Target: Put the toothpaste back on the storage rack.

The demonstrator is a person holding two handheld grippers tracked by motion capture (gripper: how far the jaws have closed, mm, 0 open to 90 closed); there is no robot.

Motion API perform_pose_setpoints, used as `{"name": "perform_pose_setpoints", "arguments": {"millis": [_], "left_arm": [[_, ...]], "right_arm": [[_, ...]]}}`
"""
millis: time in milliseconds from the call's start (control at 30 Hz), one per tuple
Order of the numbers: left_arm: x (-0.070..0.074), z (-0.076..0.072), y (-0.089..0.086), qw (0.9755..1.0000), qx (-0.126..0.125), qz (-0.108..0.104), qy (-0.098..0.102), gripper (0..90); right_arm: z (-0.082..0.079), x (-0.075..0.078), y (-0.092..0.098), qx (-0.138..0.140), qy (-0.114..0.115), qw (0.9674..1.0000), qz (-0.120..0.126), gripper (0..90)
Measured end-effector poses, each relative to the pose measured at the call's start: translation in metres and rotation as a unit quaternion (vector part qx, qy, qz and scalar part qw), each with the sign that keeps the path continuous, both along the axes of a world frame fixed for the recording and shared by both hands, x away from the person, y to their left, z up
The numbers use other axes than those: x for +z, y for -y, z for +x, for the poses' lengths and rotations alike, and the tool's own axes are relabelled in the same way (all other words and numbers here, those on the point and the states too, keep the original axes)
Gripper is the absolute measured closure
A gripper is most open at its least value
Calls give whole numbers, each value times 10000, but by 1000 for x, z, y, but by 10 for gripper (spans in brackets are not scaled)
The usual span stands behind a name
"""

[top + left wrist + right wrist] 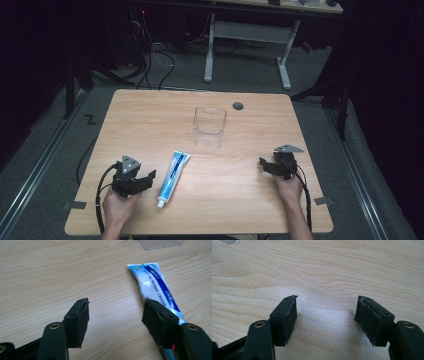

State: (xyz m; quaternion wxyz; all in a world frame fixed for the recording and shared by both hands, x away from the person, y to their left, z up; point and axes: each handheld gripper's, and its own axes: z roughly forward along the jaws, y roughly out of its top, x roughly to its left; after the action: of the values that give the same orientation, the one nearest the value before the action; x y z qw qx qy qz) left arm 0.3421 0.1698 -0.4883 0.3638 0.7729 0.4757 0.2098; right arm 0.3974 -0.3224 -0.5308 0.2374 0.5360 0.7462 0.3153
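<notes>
So the toothpaste tube (173, 178) is lying flat on the wooden table (150, 120), cap end toward the person, just on the near side of the clear plastic box (210, 127). The left gripper (141, 182) sits just left of the tube with its jaws wide apart and nothing between them; in the left gripper view the tube (156, 287) runs right alongside the right-hand jaw. The right gripper (268, 166) is well off to the tube's right, jaws also spread, over bare wood.
</notes>
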Motion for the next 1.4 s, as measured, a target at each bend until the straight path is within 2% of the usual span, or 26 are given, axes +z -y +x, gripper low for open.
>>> {"name": "perform_pose_setpoints", "arguments": {"millis": [300,433,567,633,867,1067,1333,1400], "left_arm": [[6,5,28,9987,-359,338,-92,390],[9,9,38,9976,-521,384,-232,388],[11,13,44,9967,-582,373,-414,381],[10,16,48,9960,-578,452,-509,384],[9,27,63,9922,-637,651,-852,384],[7,37,73,9896,-599,702,-1104,353],[-1,52,89,9825,-528,1053,-1441,320],[-1,54,93,9811,-520,1142,-1472,316]], "right_arm": [[1,0,0,-27,-2,10000,6,338],[1,0,0,-30,-4,10000,7,338],[1,0,0,-34,-6,10000,9,338],[1,0,0,-34,-6,10000,4,339],[1,0,0,-33,-6,10000,3,338],[1,0,0,-34,-7,10000,4,339],[1,0,0,-36,-7,10000,7,338],[1,0,0,-32,-7,10000,3,338]]}}
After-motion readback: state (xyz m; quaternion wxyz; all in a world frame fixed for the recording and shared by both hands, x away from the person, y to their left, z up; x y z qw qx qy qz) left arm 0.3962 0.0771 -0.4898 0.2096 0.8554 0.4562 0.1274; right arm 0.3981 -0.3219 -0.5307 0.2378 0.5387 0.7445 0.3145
